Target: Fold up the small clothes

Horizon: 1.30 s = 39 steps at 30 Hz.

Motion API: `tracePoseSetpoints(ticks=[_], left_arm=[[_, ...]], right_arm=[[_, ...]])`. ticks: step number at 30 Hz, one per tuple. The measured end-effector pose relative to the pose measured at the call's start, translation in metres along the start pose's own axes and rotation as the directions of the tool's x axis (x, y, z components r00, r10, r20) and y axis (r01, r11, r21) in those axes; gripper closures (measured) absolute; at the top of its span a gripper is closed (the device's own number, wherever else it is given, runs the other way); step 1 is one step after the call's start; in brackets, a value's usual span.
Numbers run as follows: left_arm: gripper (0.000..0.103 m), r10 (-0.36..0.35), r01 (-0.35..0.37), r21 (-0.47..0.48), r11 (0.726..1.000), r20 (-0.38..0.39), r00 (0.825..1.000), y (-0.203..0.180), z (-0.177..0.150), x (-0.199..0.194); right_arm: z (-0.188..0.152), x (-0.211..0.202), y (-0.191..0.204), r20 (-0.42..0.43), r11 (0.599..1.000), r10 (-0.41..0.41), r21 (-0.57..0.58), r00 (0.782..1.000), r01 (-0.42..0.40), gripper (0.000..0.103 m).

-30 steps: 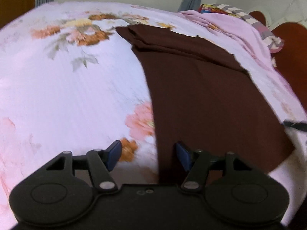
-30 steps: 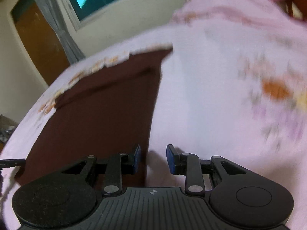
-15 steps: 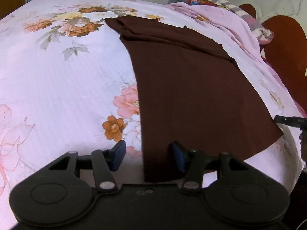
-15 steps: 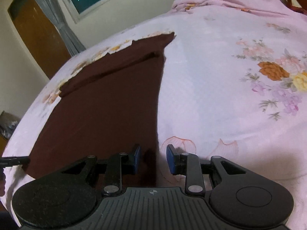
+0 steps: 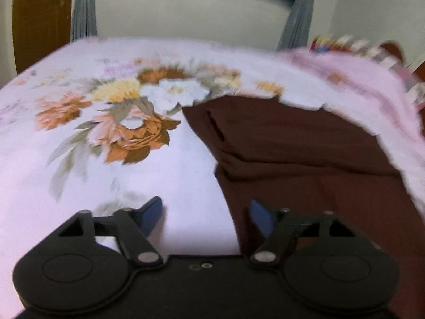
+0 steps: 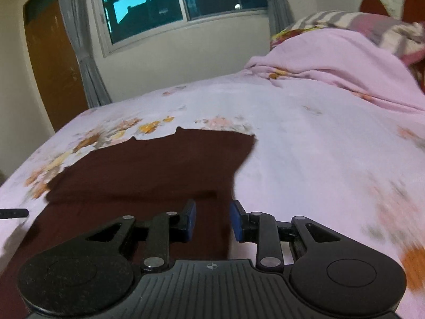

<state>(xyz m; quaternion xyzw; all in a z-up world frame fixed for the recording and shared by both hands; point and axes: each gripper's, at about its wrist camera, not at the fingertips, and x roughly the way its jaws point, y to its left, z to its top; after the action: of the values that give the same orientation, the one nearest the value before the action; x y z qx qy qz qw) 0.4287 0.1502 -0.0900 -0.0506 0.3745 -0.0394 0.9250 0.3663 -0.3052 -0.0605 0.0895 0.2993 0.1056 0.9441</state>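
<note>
On the bed's floral pink sheet (image 5: 79, 175): dark brown garment (image 5: 305, 164), spread flat, far end folded over in layers. Left claw (image 5: 205, 214), jaws wide and just opened further, straddling the garment's left edge, pads clear of the cloth. Right claw (image 6: 212, 219), jaws partly apart over the garment's right edge (gripping nothing, far as can be told). Pink blanket (image 6: 332, 63) heaped beyond, striped pillow (image 6: 385, 29) behind. No containers.
</note>
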Motion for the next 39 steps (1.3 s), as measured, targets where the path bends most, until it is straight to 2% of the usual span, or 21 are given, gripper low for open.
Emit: tracePoseSetpoints(ticks=[1,3,5,7,9,10,11,13,15,16,17,18,20,23,26,30,32,35,36,38,39], left_arm=[[0.044,-0.003,0.003,-0.005,1.0,0.009,1.0,0.001,0.009,0.01],[0.039,-0.01,0.01,0.0,1.0,0.058,0.998,0.0,0.025,0.026],[0.026,0.033,-0.03,-0.027,0.999,0.091,0.995,0.002,0.038,0.046],[0.024,0.081,-0.081,-0.051,0.995,0.011,0.997,0.009,0.044,0.079],[0.03,0.063,-0.061,-0.072,0.996,0.025,0.998,0.012,0.048,0.085],[0.041,0.053,-0.049,-0.063,0.997,0.055,0.997,0.011,0.054,0.081],[0.04,0.054,-0.049,-0.061,0.997,0.085,0.995,0.01,0.058,0.078],[0.03,0.061,-0.054,-0.065,0.996,0.112,0.992,0.009,0.069,0.085],[0.02,0.107,-0.105,-0.057,0.993,0.03,0.994,0.009,0.077,0.111],[0.019,0.102,-0.102,-0.052,0.993,-0.007,0.995,0.01,0.078,0.122],[0.021,0.101,-0.1,-0.069,0.993,0.005,0.995,0.01,0.077,0.118],[0.023,0.09,-0.09,-0.085,0.992,-0.003,0.996,0.011,0.076,0.108],[0.023,0.003,-0.004,-0.067,0.998,-0.012,1.0,0.012,0.064,0.081],[0.028,-0.115,0.117,0.017,0.993,-0.091,0.989,0.014,0.019,0.027],[0.037,-0.268,0.277,0.021,0.961,-0.186,0.945,0.024,-0.042,-0.031],[0.042,-0.283,0.287,-0.009,0.958,-0.201,0.938,0.029,-0.106,-0.09],[0.05,-0.303,0.3,-0.047,0.953,-0.195,0.933,0.03,-0.127,-0.11],[0.068,-0.377,0.357,-0.13,0.925,-0.201,0.904,0.039,-0.138,-0.121],[0.07,-0.398,0.372,-0.158,0.915,-0.201,0.895,0.042,-0.14,-0.121],[0.076,-0.466,0.417,-0.244,0.875,-0.193,0.864,0.052,-0.143,-0.114],[0.076,-0.514,0.449,-0.3,0.842,-0.189,0.837,0.058,-0.148,-0.111]], right_arm=[[0.009,0.018,0.004,-0.004,1.0,0.005,-0.013,1.0,-0.005,0.073],[0.019,0.047,0.005,-0.002,0.999,0.021,-0.036,1.0,-0.021,0.073],[0.028,0.079,0.002,-0.006,1.0,0.009,-0.026,1.0,-0.009,0.073],[0.03,0.107,-0.002,-0.029,0.999,-0.004,-0.036,1.0,0.003,0.073],[0.025,0.133,-0.01,-0.122,0.997,-0.048,-0.068,0.991,0.04,0.073],[0.026,0.133,-0.013,-0.103,0.997,-0.029,-0.073,0.994,0.021,0.073],[0.029,0.131,-0.013,-0.084,0.996,-0.021,-0.087,0.996,0.014,0.073],[0.039,0.128,-0.015,-0.012,0.994,-0.011,-0.112,1.0,0.01,0.073],[0.05,0.141,-0.025,0.003,0.997,-0.029,-0.069,1.0,0.03,0.073],[0.051,0.155,-0.032,-0.061,0.999,-0.043,-0.035,0.997,0.041,0.073],[0.05,0.17,-0.039,-0.162,0.999,-0.05,-0.021,0.985,0.047,0.073],[0.051,0.165,-0.043,-0.153,0.999,-0.039,0.0,0.987,0.04,0.073],[0.05,0.13,-0.048,-0.118,0.999,0.0,0.033,0.993,0.004,0.073],[0.02,0.056,-0.056,-0.136,0.988,0.133,0.092,0.982,-0.121,0.073],[-0.032,-0.021,-0.062,-0.174,0.973,0.212,0.133,0.962,-0.191,0.073],[-0.095,-0.098,-0.066,-0.209,0.947,0.247,0.26,0.946,-0.19,0.073],[-0.119,-0.122,-0.063,-0.228,0.939,0.261,0.287,0.938,-0.191,0.073],[-0.143,-0.142,-0.064,-0.221,0.912,0.278,0.366,0.935,-0.184,0.073],[-0.146,-0.144,-0.067,-0.214,0.897,0.295,0.398,0.931,-0.192,0.073],[-0.151,-0.146,-0.076,-0.192,0.853,0.336,0.476,0.922,-0.212,0.073],[-0.15,-0.143,-0.081,-0.182,0.829,0.359,0.513,0.915,-0.223,0.073]])
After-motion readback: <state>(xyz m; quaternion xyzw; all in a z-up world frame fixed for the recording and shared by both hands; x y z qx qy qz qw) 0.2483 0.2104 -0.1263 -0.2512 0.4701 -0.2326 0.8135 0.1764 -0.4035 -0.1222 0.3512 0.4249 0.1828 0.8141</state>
